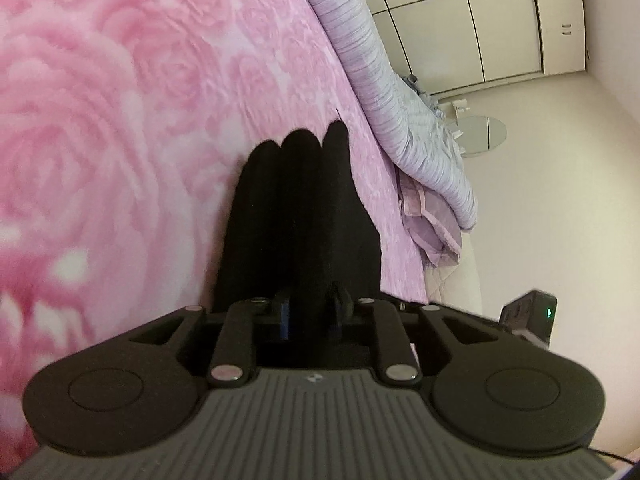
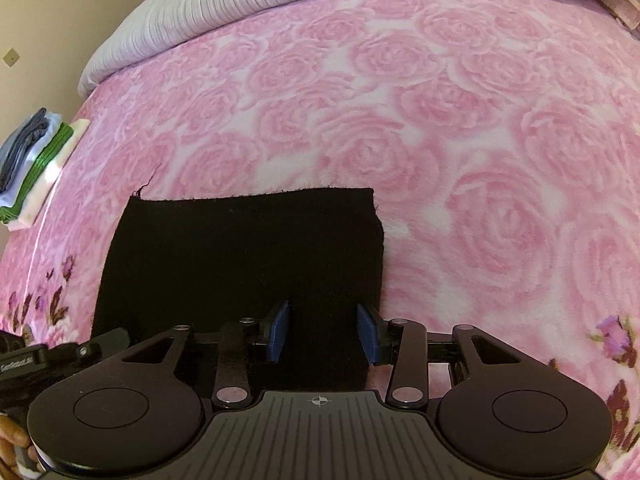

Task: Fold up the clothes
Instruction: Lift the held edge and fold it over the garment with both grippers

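Bedspread [image 2: 440,120], pink and rose-patterned, lay under a black garment [image 2: 240,248], folded flat near its near edge. Right gripper [image 2: 324,334] stood open over the cloth; left gripper [image 1: 310,308] straddled it, grip unclear. A loose pinch could undo the layers.

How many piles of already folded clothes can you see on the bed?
1. The folded stack of grey, white and green pieces sits at the far left edge of the pink rose blanket. More may lie outside both views.
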The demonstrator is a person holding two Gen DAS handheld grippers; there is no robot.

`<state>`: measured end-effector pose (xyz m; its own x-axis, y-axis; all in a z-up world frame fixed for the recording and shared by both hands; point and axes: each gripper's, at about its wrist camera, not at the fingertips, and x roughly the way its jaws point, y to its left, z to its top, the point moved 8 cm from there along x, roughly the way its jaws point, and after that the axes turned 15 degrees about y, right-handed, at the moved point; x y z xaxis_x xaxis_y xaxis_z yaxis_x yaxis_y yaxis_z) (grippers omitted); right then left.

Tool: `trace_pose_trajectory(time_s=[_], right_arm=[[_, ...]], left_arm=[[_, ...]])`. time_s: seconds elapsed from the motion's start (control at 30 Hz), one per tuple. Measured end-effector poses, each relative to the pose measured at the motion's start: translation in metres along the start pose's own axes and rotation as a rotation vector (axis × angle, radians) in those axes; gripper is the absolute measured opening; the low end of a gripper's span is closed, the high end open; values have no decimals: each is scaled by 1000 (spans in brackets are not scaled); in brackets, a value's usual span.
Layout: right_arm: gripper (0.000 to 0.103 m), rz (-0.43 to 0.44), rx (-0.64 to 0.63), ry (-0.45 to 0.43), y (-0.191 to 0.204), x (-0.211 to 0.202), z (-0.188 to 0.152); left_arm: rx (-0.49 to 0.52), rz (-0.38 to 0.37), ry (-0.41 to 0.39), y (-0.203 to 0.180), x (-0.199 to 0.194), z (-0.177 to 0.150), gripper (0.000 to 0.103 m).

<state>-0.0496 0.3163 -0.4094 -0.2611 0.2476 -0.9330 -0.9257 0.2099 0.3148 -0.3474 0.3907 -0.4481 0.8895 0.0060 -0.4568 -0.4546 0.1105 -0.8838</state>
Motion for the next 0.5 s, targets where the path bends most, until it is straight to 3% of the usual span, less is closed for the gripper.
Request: trace_pose_trajectory(time_s=[0.07, 0.2, 0.3, 0.33, 0.5], right_arm=[[41, -2, 2, -9, 1, 0, -1], [41, -12, 4, -28, 2, -1, -4], [42, -24, 3, -44, 3, -1, -6], [42, -29, 1, -49, 4, -1, -6], [42, -16, 8, -76, 4, -8, -15]], left_arm=[[4, -4, 1, -1, -5, -13, 26], [-2, -6, -4, -1, -17, -41, 27], [-20, -27, -5, 4, -22, -59, 21], [-18, -16, -4, 6, -22, -61, 8], [64, 92, -29, -5, -31, -62, 6]])
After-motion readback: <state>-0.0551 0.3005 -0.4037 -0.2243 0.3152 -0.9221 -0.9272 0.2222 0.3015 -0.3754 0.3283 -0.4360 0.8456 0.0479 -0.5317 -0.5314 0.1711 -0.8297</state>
